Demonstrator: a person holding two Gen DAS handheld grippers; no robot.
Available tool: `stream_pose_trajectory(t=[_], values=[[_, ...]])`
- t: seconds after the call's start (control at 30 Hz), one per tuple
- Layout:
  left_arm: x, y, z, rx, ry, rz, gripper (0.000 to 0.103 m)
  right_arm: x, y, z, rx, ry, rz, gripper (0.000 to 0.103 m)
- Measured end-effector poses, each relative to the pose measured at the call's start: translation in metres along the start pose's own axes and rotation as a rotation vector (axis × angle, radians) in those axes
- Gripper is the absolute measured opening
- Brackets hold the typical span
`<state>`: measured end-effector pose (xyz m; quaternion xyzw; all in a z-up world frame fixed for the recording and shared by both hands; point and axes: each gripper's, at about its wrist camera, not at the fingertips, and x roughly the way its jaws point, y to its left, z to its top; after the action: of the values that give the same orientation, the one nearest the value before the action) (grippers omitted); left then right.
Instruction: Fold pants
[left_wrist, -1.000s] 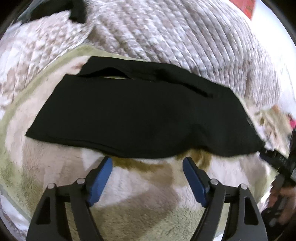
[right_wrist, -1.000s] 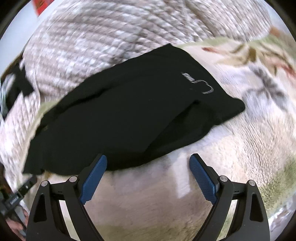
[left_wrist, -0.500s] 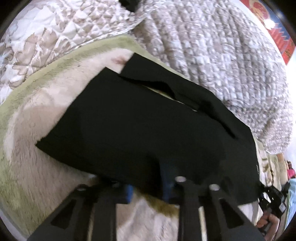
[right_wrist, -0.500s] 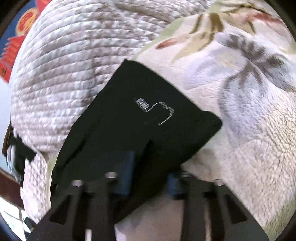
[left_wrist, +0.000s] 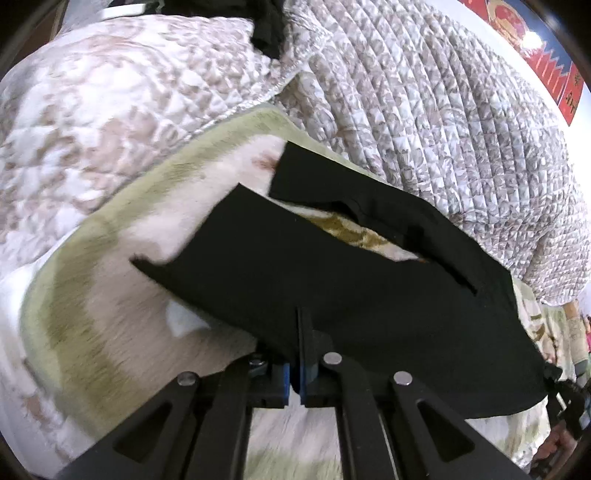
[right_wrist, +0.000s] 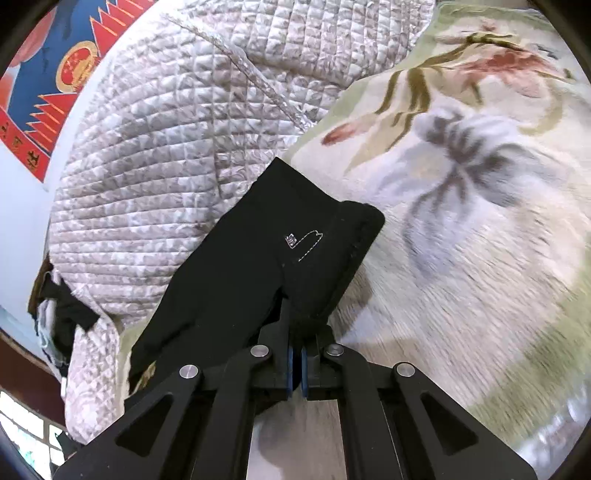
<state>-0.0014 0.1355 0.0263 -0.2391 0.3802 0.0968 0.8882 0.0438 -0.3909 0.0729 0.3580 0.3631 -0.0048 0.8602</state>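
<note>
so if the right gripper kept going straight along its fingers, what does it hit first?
The black pants themselves: the right gripper is already shut on their near edge, so it pushes into that fabric. Beyond it likely the quilted bedspread, though depth is unclear.

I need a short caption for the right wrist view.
Right hand-held gripper shut on the black pants near the waistband, over a floral fleece blanket.

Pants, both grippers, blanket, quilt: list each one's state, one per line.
black pants: folded lengthwise, near edge pinched and raised by both grippers
left gripper: shut on the pants' near edge
right gripper: shut on the waistband end
fleece blanket: spread flat under the pants
quilt: bunched up behind the pants
</note>
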Motion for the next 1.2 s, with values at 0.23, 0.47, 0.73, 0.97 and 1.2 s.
stream_pose_trajectory(t=[0.23,0.47,0.73,0.97,1.2], values=[[-0.020,0.016,-0.049,0.006,0.062,-0.007,0.004,-0.040,-0.031,-0.040,0.053,0.036,-0.065,0.001],[-0.027,0.018,-0.048,0.011,0.047,-0.019,0.009,-0.024,-0.046,-0.052,0.091,0.111,-0.111,0.007],[-0.037,0.045,-0.042,-0.065,0.008,0.063,0.006,-0.029,-0.045,-0.052,0.097,0.107,-0.120,0.010],[-0.058,0.051,-0.032,-0.076,-0.049,0.161,0.005,-0.045,-0.047,-0.049,0.123,0.069,-0.180,0.019],[-0.068,0.061,-0.027,-0.088,-0.069,0.214,0.007,-0.068,-0.060,-0.048,0.208,-0.064,-0.337,0.027]])
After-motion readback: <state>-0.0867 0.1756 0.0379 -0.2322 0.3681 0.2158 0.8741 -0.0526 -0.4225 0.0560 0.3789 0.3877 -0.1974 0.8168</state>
